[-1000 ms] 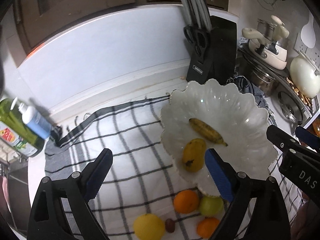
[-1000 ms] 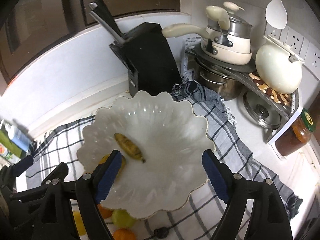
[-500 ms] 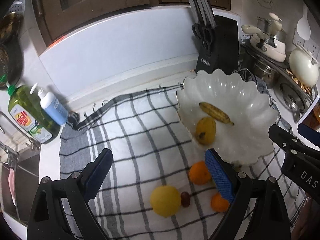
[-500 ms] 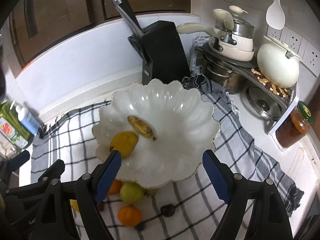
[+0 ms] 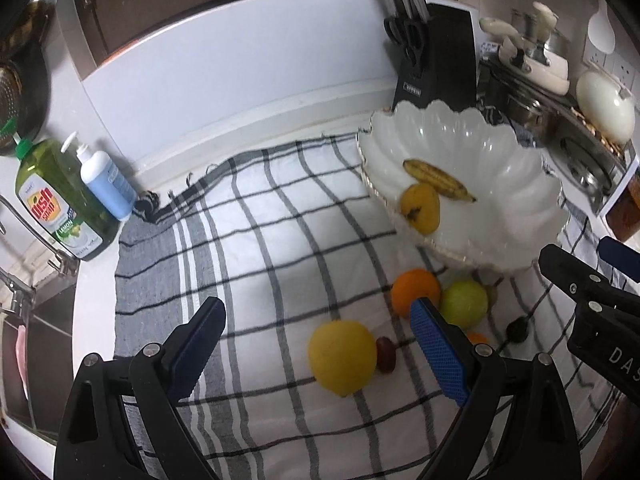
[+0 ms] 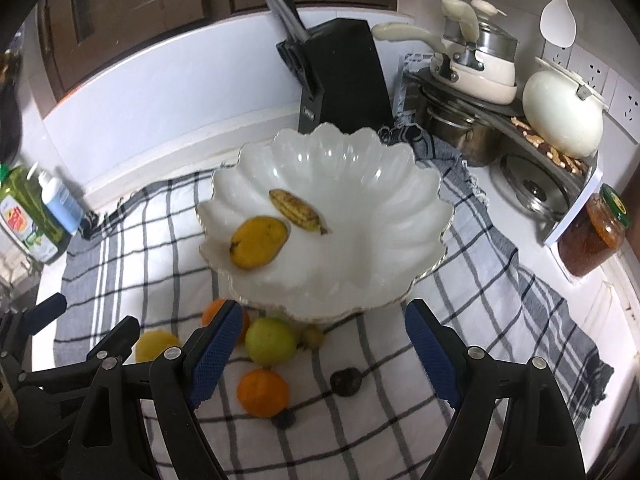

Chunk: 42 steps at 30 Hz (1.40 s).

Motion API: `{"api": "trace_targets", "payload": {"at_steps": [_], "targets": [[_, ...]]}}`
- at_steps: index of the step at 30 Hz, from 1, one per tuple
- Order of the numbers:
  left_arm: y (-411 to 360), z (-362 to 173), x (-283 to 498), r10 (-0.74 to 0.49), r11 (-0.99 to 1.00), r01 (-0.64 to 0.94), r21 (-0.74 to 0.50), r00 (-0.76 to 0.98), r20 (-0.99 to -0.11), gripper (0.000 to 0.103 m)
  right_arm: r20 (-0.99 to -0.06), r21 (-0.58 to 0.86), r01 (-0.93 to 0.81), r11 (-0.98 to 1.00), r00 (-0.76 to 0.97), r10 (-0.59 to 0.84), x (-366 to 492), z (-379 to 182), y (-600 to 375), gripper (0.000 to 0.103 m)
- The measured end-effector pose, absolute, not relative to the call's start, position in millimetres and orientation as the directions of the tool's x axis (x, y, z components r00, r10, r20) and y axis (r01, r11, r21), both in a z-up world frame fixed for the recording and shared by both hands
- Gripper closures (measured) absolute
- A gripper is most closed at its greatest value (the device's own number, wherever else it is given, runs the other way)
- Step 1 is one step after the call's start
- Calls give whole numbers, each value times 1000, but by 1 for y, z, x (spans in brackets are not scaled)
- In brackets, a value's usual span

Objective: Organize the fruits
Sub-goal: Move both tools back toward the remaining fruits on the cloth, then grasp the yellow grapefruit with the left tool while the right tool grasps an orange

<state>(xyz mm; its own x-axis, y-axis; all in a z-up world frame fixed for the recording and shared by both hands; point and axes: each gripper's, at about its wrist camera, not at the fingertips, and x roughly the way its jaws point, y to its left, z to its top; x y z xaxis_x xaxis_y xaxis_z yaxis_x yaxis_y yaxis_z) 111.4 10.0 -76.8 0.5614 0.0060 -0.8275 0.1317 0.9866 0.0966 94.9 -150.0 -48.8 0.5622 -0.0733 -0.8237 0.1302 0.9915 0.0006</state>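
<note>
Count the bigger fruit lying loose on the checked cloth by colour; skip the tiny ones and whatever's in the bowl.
Orange round fruit: 2
Yellow round fruit: 1
Green round fruit: 1
Total: 4
</note>
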Motion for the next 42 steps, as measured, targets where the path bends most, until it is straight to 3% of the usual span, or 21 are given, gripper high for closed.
{"api": "trace_targets", "payload": {"at_steps": [26, 38, 42], "targets": [[17, -154, 110, -43, 982, 186, 43, 432, -901, 16, -888, -18, 119, 993, 455, -71, 87, -107, -135, 19], [18, -165, 116, -94, 981, 195, -15, 402, -911, 31, -902, 16, 109, 994, 430, -32, 86, -123, -130, 19], [20, -164, 114, -108, 982, 188, -32, 411, -905, 45, -914, 41, 94, 995, 407, -1, 86, -129, -125, 19]]}}
